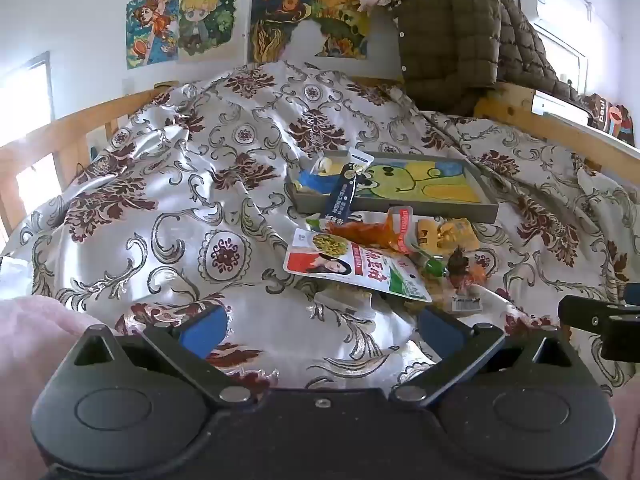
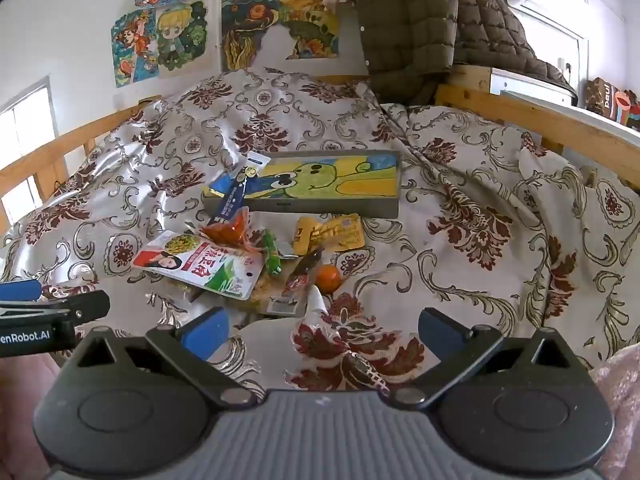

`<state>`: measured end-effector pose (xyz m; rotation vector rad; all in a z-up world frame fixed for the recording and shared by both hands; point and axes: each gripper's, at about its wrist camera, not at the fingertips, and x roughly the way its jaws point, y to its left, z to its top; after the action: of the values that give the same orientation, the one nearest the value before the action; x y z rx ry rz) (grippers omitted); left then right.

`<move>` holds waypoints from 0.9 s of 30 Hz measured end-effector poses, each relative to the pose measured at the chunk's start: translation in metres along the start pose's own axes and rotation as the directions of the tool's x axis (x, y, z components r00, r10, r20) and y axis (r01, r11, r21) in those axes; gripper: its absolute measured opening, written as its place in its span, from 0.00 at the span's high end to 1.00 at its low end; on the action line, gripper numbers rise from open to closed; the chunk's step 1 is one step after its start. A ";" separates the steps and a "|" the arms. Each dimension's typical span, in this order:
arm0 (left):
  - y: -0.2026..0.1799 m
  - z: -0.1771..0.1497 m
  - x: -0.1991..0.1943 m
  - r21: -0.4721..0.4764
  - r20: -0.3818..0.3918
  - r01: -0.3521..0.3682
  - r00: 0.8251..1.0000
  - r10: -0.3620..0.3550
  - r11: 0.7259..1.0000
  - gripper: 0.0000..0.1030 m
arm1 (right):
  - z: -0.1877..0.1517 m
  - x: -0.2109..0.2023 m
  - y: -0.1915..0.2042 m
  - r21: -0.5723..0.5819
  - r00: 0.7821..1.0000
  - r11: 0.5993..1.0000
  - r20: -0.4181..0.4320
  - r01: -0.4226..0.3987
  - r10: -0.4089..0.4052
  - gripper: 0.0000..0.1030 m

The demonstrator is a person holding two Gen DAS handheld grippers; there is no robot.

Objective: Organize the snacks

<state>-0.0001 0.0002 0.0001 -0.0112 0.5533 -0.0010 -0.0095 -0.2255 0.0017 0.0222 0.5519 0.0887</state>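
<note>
1. Two grippers are in view. The left gripper point(image 1: 320, 332) has its jaws spread wide with nothing between them, only the bed cover point(image 1: 200, 208) below.
2. The right gripper point(image 2: 324, 332) is also wide, and it holds nothing.
3. In the right wrist view the left gripper shows at 9 o'clock, beside the snack pile; in the left wrist view the right gripper shows at 3 o'clock.
4. One shallow grey tray point(image 2: 320, 206) lies on the bed, at 12 o'clock from the right gripper. Its floor has a painted green and yellow cartoon.
5. One dark blue stick packet point(image 2: 234, 196) leans over the tray's left corner, half inside and half outside.
6. One large white and red packet point(image 2: 200, 266) with a printed portrait lies at 11 o'clock from the right gripper, outside the tray.
7. One orange-red pouch point(image 2: 228, 232) lies touching the top edge of the white packet.
8. One green wrapped stick point(image 2: 271, 254) lies just right of the white packet.
9. Two yellow packets point(image 2: 332, 234) lie together just below the tray's front wall.
10. One small orange fruit point(image 2: 329, 278) rests at the pile's right edge, beside one dark brown wrapped stick point(image 2: 300, 276).
11. Some more wrappers lie under the pile; I cannot count them.
12. One brown padded jacket point(image 2: 412, 28) hangs over the wooden bed frame point(image 2: 520, 114) at 1 o'clock.
</note>
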 end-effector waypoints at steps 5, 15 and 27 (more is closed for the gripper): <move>-0.001 0.000 0.000 0.004 -0.001 -0.005 1.000 0.005 1.000 0.01 | 0.000 0.001 0.000 -0.001 1.000 1.000 0.005 -0.003 0.003 0.00; 0.000 0.000 0.000 -0.002 -0.003 0.002 1.000 -0.002 1.000 0.01 | -0.001 0.001 0.001 0.001 1.000 1.000 0.000 -0.005 0.005 0.00; -0.003 -0.001 -0.003 -0.006 -0.006 -0.001 1.000 0.001 1.000 0.01 | -0.002 0.001 0.001 0.002 1.000 1.000 -0.003 -0.005 0.005 0.00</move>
<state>-0.0035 -0.0028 0.0006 -0.0168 0.5594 0.0019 -0.0100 -0.2246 0.0000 0.0252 0.5551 0.0927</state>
